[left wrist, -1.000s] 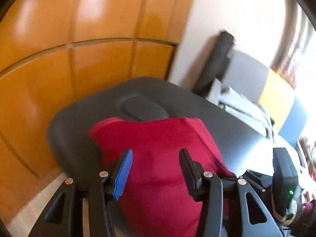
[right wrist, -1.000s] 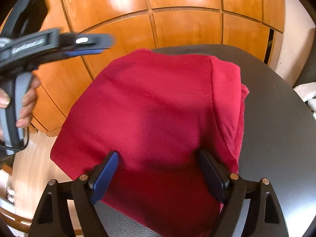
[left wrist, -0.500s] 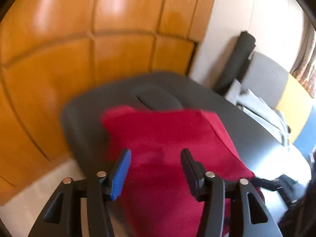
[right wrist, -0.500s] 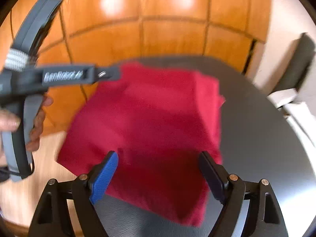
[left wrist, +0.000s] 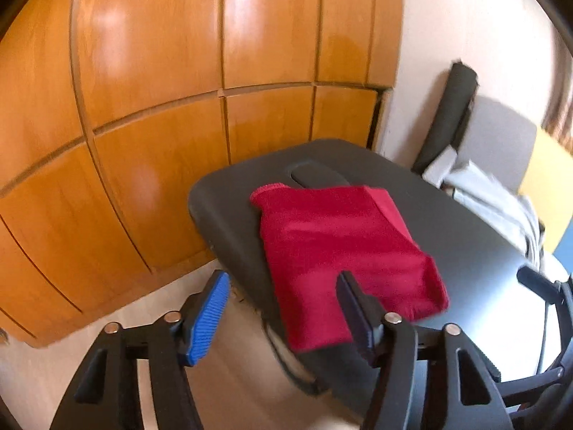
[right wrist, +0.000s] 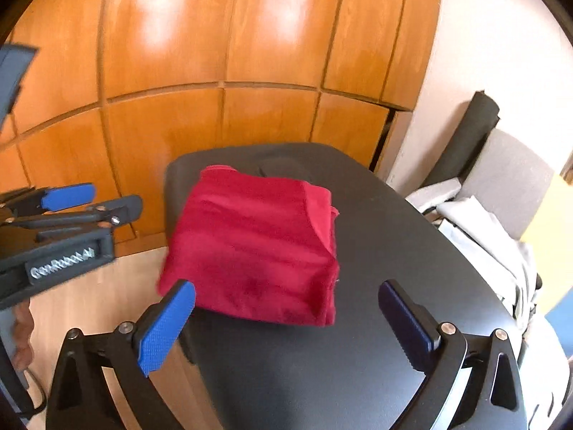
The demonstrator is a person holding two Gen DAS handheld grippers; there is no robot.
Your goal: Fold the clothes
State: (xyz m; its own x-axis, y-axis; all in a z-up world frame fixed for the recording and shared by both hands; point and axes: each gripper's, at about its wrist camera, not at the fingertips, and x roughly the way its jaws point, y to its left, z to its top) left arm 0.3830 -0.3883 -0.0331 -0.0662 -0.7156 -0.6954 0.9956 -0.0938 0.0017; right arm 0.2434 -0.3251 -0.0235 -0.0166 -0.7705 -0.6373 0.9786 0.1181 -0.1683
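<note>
— Both grippers have pulled back and up from the red garment (right wrist: 258, 247) since a second ago; it looked large between the fingers then, now it sits smaller and farther off.

— And the claws?

— The right gripper (right wrist: 286, 319) has just been opening and stands spread wide, nothing between its pads. The left gripper (left wrist: 281, 308) is spread too, its jaws slightly narrower than half a second ago, also empty; the cloth only shows behind its dark finger.

— Where does the garment lie?

— Folded into a compact block on the black table (right wrist: 376, 322), at the left edge near the far left corner, one side hanging just over that edge. My guess is they let go because the fold is finished and they're clearing away so the pile isn't dragged.

— Anything holding clothes?

— No basket or box that I can see. Beyond the table's right edge, pale grey cloth (left wrist: 494, 208) is heaped on a seat, maybe the next pieces. Farthest off are the wooden panels (left wrist: 179, 89)
</note>
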